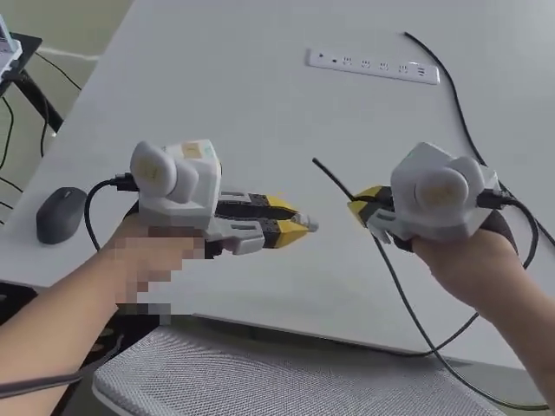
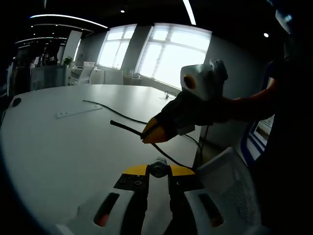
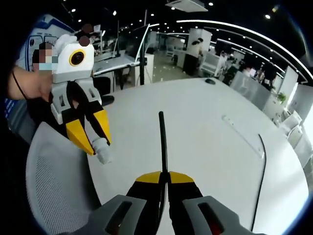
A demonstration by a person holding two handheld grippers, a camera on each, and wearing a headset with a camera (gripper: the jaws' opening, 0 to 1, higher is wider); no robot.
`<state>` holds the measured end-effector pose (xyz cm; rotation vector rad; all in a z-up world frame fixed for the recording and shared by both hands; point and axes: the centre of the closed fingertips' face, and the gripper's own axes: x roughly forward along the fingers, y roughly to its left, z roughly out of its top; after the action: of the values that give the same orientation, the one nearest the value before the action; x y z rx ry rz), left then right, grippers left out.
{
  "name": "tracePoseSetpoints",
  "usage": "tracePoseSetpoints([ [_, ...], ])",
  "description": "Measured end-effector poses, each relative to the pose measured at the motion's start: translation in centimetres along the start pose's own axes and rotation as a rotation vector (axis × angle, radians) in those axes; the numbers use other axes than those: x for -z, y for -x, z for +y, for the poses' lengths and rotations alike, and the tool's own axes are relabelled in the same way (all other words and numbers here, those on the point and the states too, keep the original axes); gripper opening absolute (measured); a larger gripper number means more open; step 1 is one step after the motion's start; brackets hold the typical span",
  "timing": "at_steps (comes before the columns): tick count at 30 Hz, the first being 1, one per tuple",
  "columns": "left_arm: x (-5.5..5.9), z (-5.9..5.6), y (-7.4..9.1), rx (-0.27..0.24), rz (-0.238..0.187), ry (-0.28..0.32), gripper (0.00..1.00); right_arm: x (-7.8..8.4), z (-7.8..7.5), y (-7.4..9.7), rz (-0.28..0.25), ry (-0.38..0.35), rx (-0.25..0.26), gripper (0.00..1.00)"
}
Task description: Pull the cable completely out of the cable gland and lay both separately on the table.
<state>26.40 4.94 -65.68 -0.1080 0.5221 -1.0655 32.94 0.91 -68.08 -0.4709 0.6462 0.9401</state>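
grey cable gland [image 2: 159, 167] being pinched between the jaw tips of the left gripper [image 1: 299, 224], black cable [image 1: 334, 179] being clamped in the pressed-together jaws of the right gripper [image 1: 355, 206], its free end clear of the gland, both being held apart above the white table [image 1: 260, 95]

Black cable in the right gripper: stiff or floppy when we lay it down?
Probably semi-stiff: the short end past the right gripper stands out straight, unsupported. Over length the cable likely sags; behind the gripper it hangs down past the table edge. It is thin, so probably light, and may spring or curl once released.
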Motion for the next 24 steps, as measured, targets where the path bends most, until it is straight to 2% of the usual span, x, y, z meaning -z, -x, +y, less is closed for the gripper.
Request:
tracePoseSetpoints([
  [7, 1.6, 0.5, 0.5, 0.000, 0.011, -0.034, 0.15, -2.3, 0.6, -1.8, 0.023, 0.076, -0.002, 0.00],
  [11, 2.2, 0.8, 0.9, 0.003, 0.008, -0.028, 0.15, -3.3, 1.0, -2.8, 0.028, 0.117, -0.004, 0.00],
  [17, 3.1, 1.3, 1.4, 0.010, 0.002, -0.023, 0.15, -4.1, 1.0, -4.1, 0.038, 0.120, -0.004, 0.00],
  [19, 3.6, 1.6, 1.6, 0.010, 0.001, -0.020, 0.15, -4.7, 1.3, -4.5, 0.025, 0.075, -0.022, 0.00],
  [24, 4.7, 2.2, 2.2, 0.010, -0.008, -0.006, 0.15, -5.9, 1.6, -6.0, 0.038, 0.098, -0.022, 0.00],
])
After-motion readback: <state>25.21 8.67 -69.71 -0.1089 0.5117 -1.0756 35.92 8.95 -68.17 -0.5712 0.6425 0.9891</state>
